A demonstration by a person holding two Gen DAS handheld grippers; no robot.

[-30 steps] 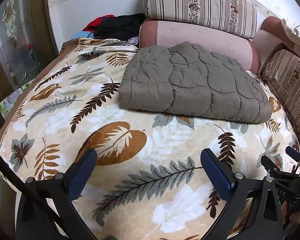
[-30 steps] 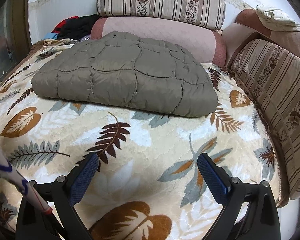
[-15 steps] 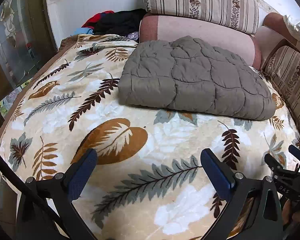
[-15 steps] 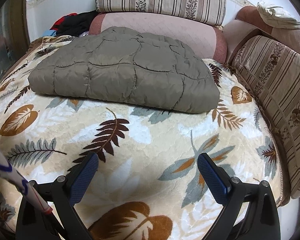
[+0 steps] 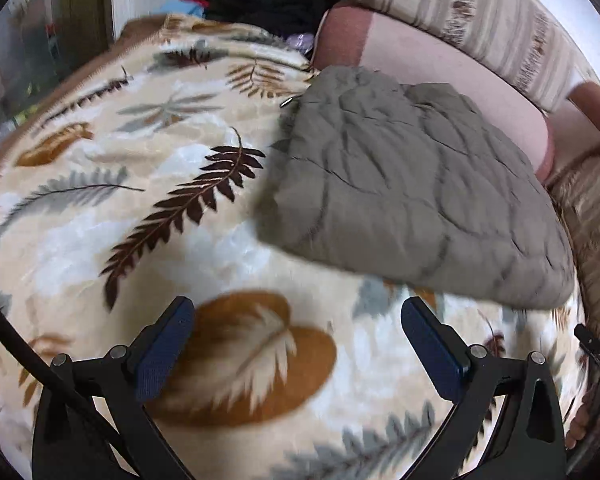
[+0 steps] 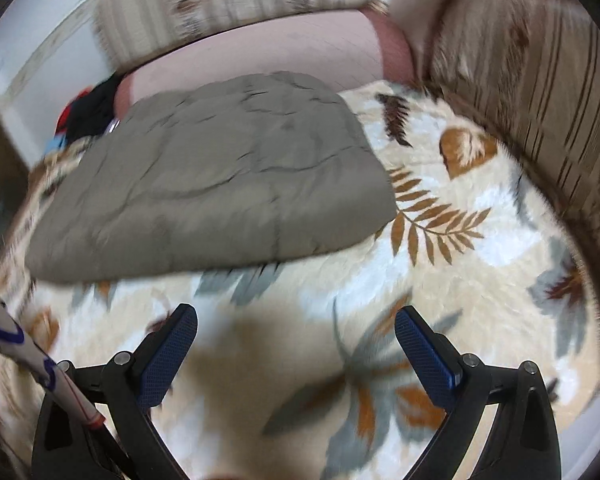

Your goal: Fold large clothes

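A grey-green quilted garment (image 5: 412, 192) lies folded into a thick rectangle on the leaf-patterned blanket (image 5: 140, 200), against the pink bolster. It also shows in the right wrist view (image 6: 220, 184). My left gripper (image 5: 296, 344) is open and empty, above the blanket, short of the garment's near edge. My right gripper (image 6: 296, 344) is open and empty too, in front of the garment's near right part. Both views are motion-blurred.
A pink bolster (image 5: 440, 64) and striped cushions (image 5: 480, 8) stand behind the garment. A striped sofa arm (image 6: 540, 92) runs along the right. A pile of dark, red and blue clothes (image 5: 260, 0) lies at the far left corner.
Both grippers have moved closer to the folded garment and tilted; the left view rolls one way, the right the other. The garment lies as before. Both grippers stay open.
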